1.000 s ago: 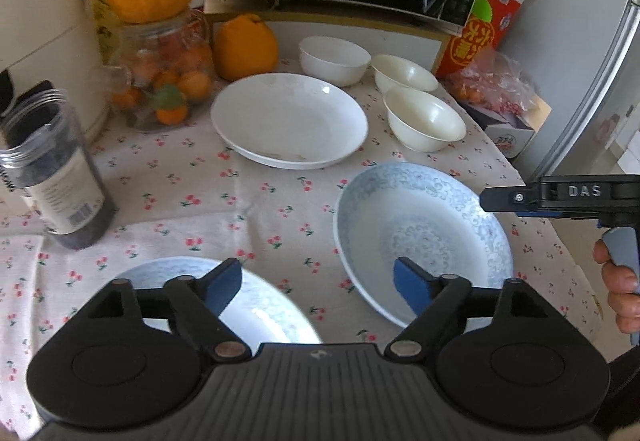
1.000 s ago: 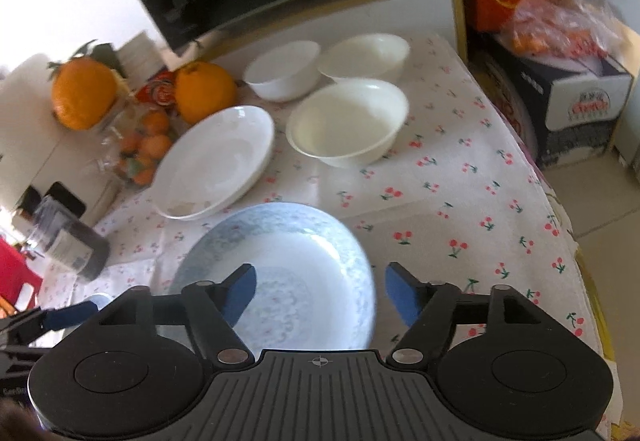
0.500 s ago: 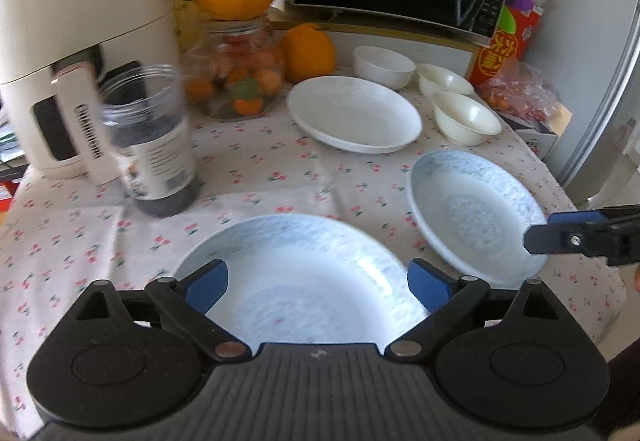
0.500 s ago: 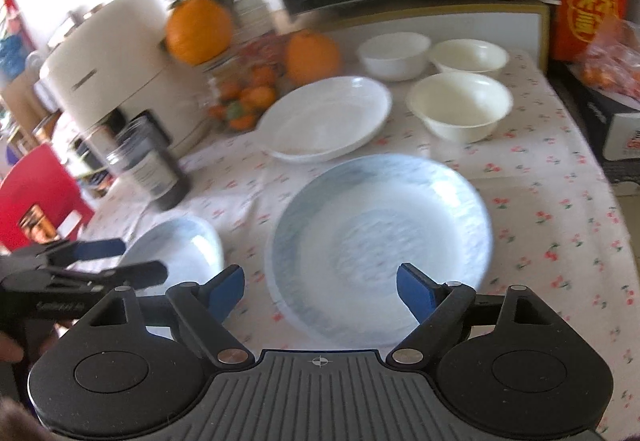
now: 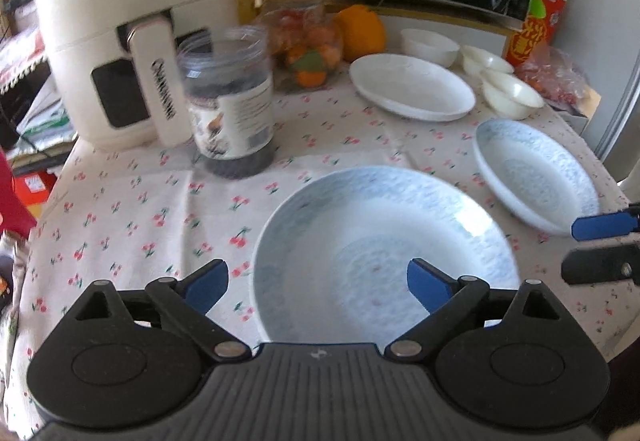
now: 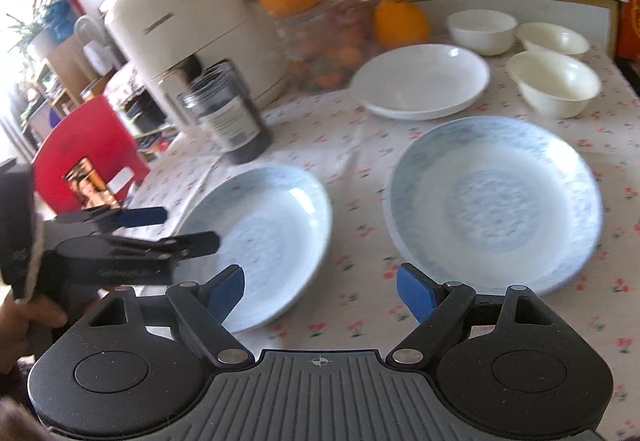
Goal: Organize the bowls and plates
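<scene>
both fingers (image 5: 206,281) (image 6: 416,291) spread apart, empty, above two shallow white plates (image 5: 384,253) (image 6: 496,201) with pale blue patterned rims.

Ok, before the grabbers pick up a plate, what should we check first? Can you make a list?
1. Left gripper open: ok, its jaws are spread wide.
2. Right gripper open: ok, also spread wide.
3. Both hold nothing: ok.
4. Left blue-patterned plate within the left gripper's aim: ok, one fingertip over the plate, the other outside its rim.
5. Right blue-patterned plate free to lift: ok, nothing is on it, and the white plate sits apart.
6. Dark jar out of the way: cannot tell; it stands close behind the left plate, and the picture is blurry.
</scene>
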Motion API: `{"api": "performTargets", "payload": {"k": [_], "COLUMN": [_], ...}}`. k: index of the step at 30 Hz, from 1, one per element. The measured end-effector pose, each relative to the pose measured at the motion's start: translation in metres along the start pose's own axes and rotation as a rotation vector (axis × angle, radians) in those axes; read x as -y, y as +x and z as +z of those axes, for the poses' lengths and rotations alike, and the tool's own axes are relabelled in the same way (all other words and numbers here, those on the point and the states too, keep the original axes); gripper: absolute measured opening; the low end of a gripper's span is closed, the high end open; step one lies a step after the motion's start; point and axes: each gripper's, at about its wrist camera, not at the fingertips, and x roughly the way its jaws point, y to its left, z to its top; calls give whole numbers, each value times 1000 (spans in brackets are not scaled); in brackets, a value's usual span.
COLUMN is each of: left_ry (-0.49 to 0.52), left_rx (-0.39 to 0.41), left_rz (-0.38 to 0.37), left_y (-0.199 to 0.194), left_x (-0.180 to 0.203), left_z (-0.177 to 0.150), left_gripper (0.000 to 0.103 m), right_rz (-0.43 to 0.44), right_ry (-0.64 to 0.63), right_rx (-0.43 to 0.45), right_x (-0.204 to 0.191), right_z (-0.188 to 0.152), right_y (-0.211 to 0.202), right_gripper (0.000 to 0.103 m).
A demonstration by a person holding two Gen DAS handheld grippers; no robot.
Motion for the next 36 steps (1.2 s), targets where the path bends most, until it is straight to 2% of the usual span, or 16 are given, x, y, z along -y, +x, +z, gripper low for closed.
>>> {"api": "performTargets", "payload": {"k": [5,10,13,15,22,25,29,31,36], "left_ry": [-53,-97,-117,-128,-147,-148,-137,-145,-152], "left_rx": [-31,-67,-77,-79,-80,-78,-73,-72,-64], "left_rz": [-14,-28,-29,-29,-26,-41,-18,-16,-23], "left_y": [4,9,11,10,10,9,8,8,5], "left_x": [-13,-20,-23,-24,-29,-28,-26,-28,-28], "left_z": [-6,-10,-10,-11,-11,-11,-11,-10,-10], "left_gripper": [83,62,52,49,31,22,19,16,13], "right_rz": [34,23,20,12,-42,-66,-105,-102,-106], "right_ry": [-22,-17,-22,-29,-67,-84,-103,-108,-116], "right_rx": [-27,-38,-34,-28,-8,0,2,1,15], "right_x": [-12,-14,-15,-16,-19,-20,-20,-18,-17], "right_z": [-9,-13,-13,-13,-12,-13,-11,-10,-6], "right_y": [15,29,34,37,48,53,55,55,51], "right_gripper": [85,83,75,69,42,35,20,19,19]}}
